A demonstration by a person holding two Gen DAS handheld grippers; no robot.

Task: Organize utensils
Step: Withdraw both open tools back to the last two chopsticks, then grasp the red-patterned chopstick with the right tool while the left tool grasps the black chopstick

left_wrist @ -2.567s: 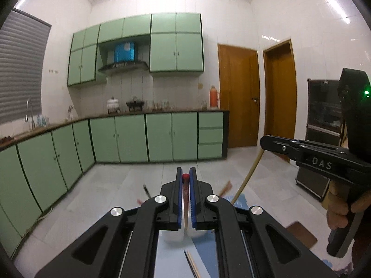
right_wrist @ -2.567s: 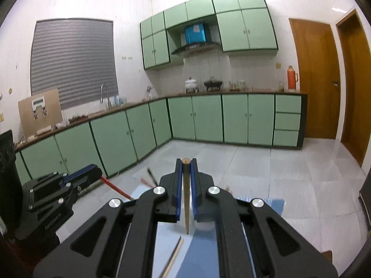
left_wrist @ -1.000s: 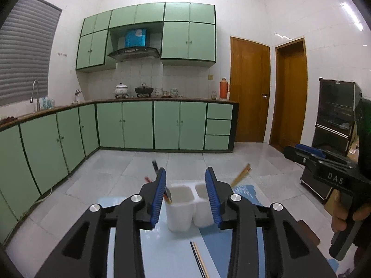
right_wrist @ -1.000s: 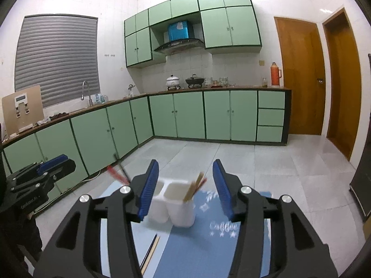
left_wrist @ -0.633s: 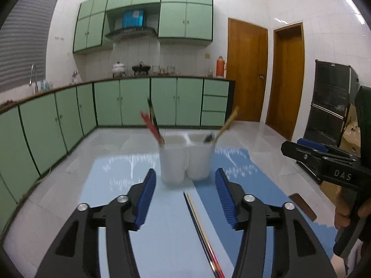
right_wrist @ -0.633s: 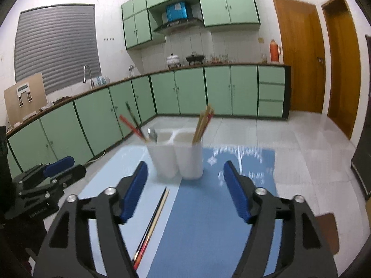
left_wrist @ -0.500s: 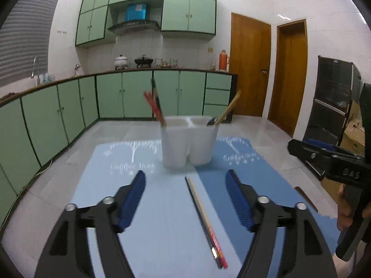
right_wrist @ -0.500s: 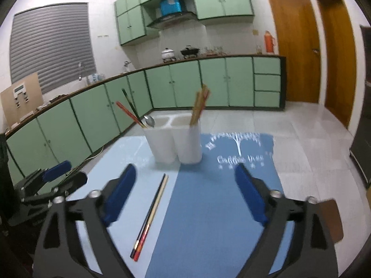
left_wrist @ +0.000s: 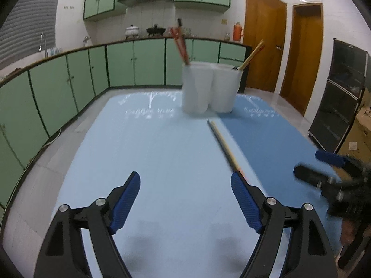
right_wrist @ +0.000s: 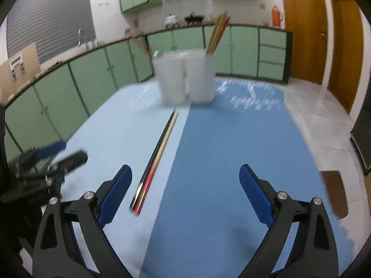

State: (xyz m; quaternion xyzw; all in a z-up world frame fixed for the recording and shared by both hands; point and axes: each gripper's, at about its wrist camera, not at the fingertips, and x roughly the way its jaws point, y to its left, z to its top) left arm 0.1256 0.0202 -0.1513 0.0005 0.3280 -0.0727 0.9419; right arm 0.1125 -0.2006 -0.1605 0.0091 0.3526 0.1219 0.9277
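A white two-cup holder (left_wrist: 209, 86) (right_wrist: 185, 78) stands at the far end of the blue mats. Red and black chopsticks (left_wrist: 179, 44) lean in its left cup, wooden chopsticks (right_wrist: 218, 34) in its right cup. A loose chopstick pair (left_wrist: 223, 143) (right_wrist: 157, 155) lies along the seam between the mats. My left gripper (left_wrist: 185, 199) hovers low over the light mat, its jaws opening and empty, the pair's near end at its right finger. My right gripper (right_wrist: 185, 194) is open and empty, with the pair's near end just inside its left finger.
The light blue mat (left_wrist: 150, 162) and darker blue mat (right_wrist: 231, 150) cover the table. Green cabinets (left_wrist: 58, 88) line the left and back walls. Wooden doors (left_wrist: 264, 41) and a black cabinet (left_wrist: 343, 97) stand at the right.
Both grippers, earlier shut on chopsticks above the holder, let them go into the cups, opened wide and sank towards the mats. The holder now stands farther ahead.
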